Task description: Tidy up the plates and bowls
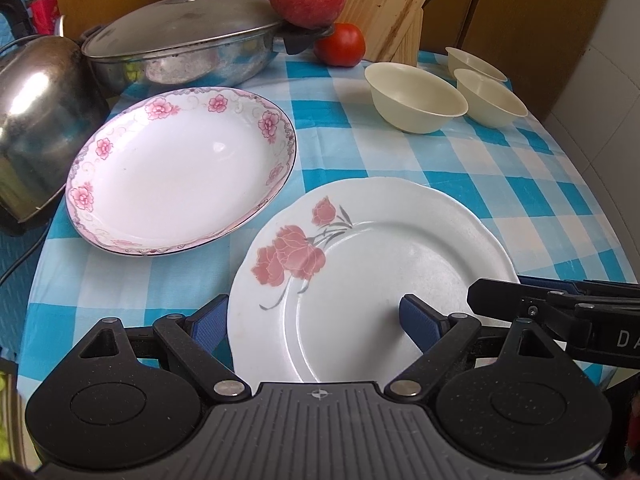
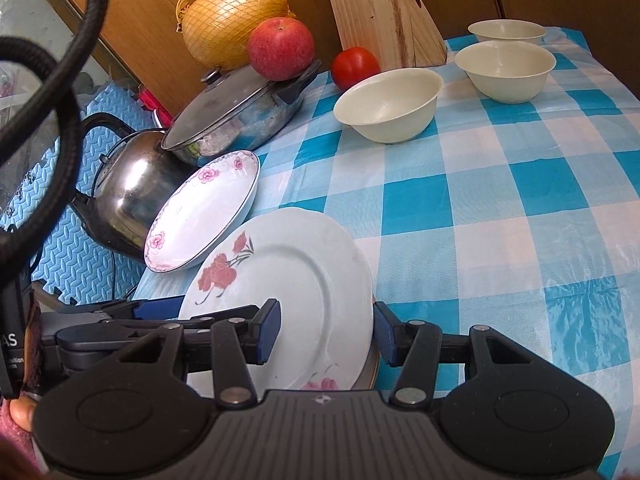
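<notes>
The tabletop (image 1: pixel 540 184), under a blue checked cloth, carries a lidded pan (image 1: pixel 180 52) and a kettle (image 1: pixel 36 120) at the far left. A rose plate (image 1: pixel 360 264) sits nearest, tilted, with another dish under it in the right view; a deep plate (image 1: pixel 180 168) lies just beside it. Three bowls (image 1: pixel 416 96) stand well apart at the far right. The left claw (image 1: pixel 316 320) and the right claw (image 2: pixel 328 328) are both spread, each straddling the rose plate's rim.

I see open checked tablecloth (image 2: pixel 500 208) right of the rose plate (image 2: pixel 288 280). Kettle (image 2: pixel 132 184), lidded pan (image 2: pixel 236 116) and floral dish (image 2: pixel 204 216) crowd its left; three cream bowls (image 2: pixel 390 106) block the far edge.
</notes>
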A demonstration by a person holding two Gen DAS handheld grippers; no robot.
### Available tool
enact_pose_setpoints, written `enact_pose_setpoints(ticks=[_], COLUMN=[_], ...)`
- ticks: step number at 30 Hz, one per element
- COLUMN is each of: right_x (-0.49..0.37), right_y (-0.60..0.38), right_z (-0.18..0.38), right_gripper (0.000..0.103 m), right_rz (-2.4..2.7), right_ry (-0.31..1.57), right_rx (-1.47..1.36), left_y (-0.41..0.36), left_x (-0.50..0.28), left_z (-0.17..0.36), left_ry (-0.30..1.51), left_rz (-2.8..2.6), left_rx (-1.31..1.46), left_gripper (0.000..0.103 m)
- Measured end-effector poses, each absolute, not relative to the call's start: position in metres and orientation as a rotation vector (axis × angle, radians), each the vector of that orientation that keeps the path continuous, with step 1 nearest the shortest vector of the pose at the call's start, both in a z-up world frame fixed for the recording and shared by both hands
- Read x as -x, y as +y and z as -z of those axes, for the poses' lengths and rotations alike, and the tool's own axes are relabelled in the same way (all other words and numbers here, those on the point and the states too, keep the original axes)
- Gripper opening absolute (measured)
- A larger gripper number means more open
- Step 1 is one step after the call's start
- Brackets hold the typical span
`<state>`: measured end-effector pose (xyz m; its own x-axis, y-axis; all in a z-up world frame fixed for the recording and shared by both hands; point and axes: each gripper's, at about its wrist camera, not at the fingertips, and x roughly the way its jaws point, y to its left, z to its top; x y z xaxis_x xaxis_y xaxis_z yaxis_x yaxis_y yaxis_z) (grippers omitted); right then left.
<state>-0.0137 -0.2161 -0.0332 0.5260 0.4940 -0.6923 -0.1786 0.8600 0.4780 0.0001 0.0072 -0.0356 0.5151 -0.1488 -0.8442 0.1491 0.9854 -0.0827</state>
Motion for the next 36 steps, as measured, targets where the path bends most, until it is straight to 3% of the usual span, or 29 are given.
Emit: enact_pose_setpoints(ticks=[28,36], right_x=[0.018,0.033], right_y=[-0.218,-0.201], right_z=[0.033,0.03], right_gripper=[0.049,0.05], right_rz=[-0.425,-0.416], right_ry=[0.961,0.924], right_rx=[-0.379,-0.21], left_y=[0.017,0.023], left_x=[0.01,0.008], left_z=[0.026,0.024], left_ry=[0.98,0.975], left_rz=[0.206,0.191], left_rx=[0.034,0.055], left_gripper=[0.091,0.091])
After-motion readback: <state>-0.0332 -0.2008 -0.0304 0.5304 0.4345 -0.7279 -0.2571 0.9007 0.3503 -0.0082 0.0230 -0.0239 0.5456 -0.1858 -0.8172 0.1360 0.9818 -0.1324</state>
